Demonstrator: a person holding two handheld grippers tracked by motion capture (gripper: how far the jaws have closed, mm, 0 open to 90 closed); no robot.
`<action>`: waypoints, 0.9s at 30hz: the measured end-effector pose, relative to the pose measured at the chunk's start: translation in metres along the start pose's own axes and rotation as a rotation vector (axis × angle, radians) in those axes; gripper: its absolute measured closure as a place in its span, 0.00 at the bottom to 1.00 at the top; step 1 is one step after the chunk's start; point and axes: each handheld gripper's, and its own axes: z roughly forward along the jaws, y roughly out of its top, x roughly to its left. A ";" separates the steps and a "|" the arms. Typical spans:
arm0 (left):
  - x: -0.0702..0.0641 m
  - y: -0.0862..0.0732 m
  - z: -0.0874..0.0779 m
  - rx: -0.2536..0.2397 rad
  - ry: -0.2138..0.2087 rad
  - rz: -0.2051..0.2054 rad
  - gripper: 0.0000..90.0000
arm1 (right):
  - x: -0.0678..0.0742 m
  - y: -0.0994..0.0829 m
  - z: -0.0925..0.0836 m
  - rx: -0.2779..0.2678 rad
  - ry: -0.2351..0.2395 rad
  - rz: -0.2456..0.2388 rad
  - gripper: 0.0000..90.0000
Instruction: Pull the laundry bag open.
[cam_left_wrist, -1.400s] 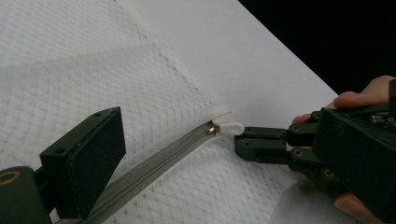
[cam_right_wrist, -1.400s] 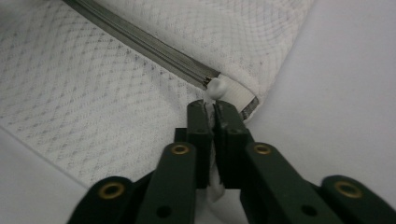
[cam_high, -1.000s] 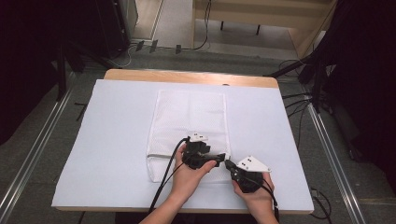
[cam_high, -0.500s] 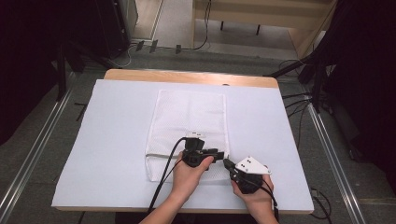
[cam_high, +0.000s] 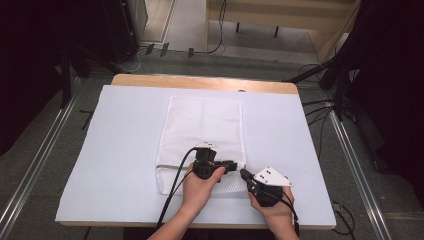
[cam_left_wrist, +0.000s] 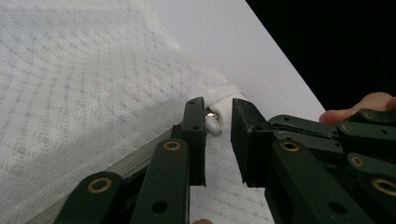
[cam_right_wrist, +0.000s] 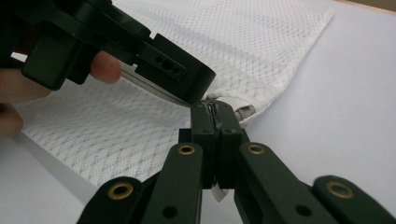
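A white mesh bag (cam_high: 205, 125) lies flat on the white table (cam_high: 125, 150), with a grey zipper (cam_high: 172, 166) across its near part. My left gripper (cam_high: 234, 164) rests at the zipper's right end. In the left gripper view its jaws (cam_left_wrist: 218, 121) have just been closing. A narrow gap is left, and the small metal zipper pull (cam_left_wrist: 213, 126) sits between them against one jaw. My right gripper (cam_high: 243, 173) meets the bag's right edge. In the right gripper view it (cam_right_wrist: 214, 109) is shut on a fold of the bag's fabric (cam_right_wrist: 243, 109).
The table's wooden back edge (cam_high: 200, 82) shows beyond the white sheet. Cables (cam_high: 220, 30) run over the floor behind it, and metal rails (cam_high: 40, 160) flank both sides. The left gripper's black cable (cam_high: 172, 192) trails toward the near edge.
The left gripper's jaws have drawn closer together at the zipper's end and the hand has shifted slightly. The right gripper has kept its place and grip.
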 end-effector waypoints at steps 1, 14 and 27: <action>0.001 0.000 0.000 -0.001 0.002 -0.002 0.84 | 0.000 0.000 0.000 0.000 0.000 0.000 1.00; 0.002 0.000 -0.002 0.030 0.007 0.037 0.97 | -0.002 0.001 -0.002 -0.004 0.001 0.005 1.00; 0.011 0.000 -0.019 0.051 0.051 0.082 0.97 | 0.003 0.005 -0.006 0.014 -0.049 -0.007 1.00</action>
